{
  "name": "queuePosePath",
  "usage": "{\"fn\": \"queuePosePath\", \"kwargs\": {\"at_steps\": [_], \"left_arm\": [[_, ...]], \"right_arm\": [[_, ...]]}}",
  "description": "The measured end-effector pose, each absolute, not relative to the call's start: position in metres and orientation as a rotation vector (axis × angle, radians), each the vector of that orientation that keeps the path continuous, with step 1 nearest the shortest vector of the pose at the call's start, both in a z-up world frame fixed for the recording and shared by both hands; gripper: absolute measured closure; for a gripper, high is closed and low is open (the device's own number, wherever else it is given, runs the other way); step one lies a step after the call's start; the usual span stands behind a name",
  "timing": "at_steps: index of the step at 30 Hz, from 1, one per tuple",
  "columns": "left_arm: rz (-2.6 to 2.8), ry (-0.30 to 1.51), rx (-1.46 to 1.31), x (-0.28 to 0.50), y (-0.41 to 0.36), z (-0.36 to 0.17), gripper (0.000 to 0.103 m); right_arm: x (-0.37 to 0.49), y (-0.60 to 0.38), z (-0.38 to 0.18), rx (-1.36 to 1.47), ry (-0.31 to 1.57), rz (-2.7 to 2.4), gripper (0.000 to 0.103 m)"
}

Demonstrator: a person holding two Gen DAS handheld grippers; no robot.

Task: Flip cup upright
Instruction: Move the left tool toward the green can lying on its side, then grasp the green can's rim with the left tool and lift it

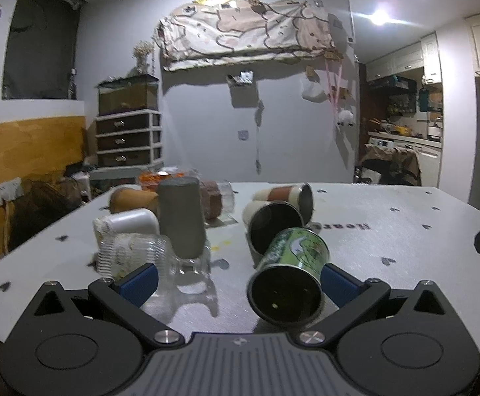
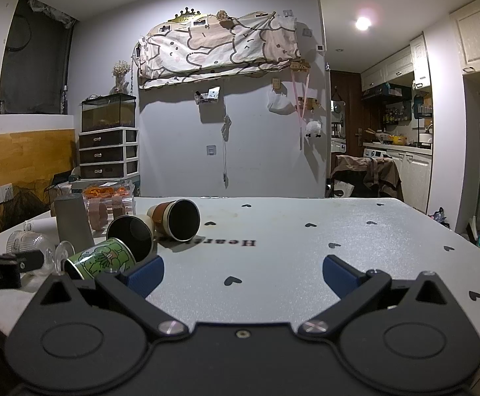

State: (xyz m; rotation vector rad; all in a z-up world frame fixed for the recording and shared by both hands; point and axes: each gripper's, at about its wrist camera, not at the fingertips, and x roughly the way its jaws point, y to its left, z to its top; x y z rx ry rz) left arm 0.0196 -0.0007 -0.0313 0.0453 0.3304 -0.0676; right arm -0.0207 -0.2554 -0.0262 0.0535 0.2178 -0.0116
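A green printed cup (image 1: 291,269) lies on its side on the white table (image 1: 388,231), dark mouth toward the camera. My left gripper (image 1: 240,283) is open; the cup lies between its fingers, close against the right pad (image 1: 339,284). In the right wrist view the green cup (image 2: 100,260) lies at the left, just beyond the left pad (image 2: 146,275). My right gripper (image 2: 242,275) is open and empty over bare table (image 2: 306,247).
Two more cups lie on their sides behind the green one: a dark-mouthed one (image 1: 273,227) and a brown-banded one (image 1: 289,198). A grey cup (image 1: 182,216) stands upside down on a clear glass (image 1: 192,264). Clear and white cups (image 1: 124,241) lie at the left.
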Motion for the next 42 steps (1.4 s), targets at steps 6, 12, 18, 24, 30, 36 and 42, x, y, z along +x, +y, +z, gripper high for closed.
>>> {"fn": "queuePosePath", "kwargs": {"at_steps": [6,12,18,24,30,36,42], "left_arm": [[-0.155,0.393,0.016,0.03,-0.003,-0.044,0.0],[-0.219,0.374,0.063,0.041,-0.016,-0.054,0.0],[-0.257,0.383,0.098,0.068,-0.021,-0.059,0.0],[-0.29,0.407,0.086,0.089,-0.018,-0.061,0.006],[-0.32,0.464,0.077,0.095,-0.017,-0.059,0.027],[-0.429,0.471,0.128,0.081,-0.039,-0.059,0.027],[-0.541,0.465,0.199,0.077,-0.083,-0.059,0.027]], "right_arm": [[-0.02,-0.254,-0.032,0.067,0.223,0.015,0.0],[-0.018,-0.249,-0.038,0.072,0.252,0.051,0.0],[-0.016,-0.246,-0.047,0.083,0.297,0.09,0.0],[-0.015,-0.242,-0.053,0.082,0.324,0.118,0.0],[-0.014,-0.243,-0.053,0.091,0.328,0.118,0.0],[-0.014,-0.248,-0.048,0.073,0.301,0.092,0.0],[-0.014,-0.264,-0.045,0.103,0.294,0.043,0.0]]}}
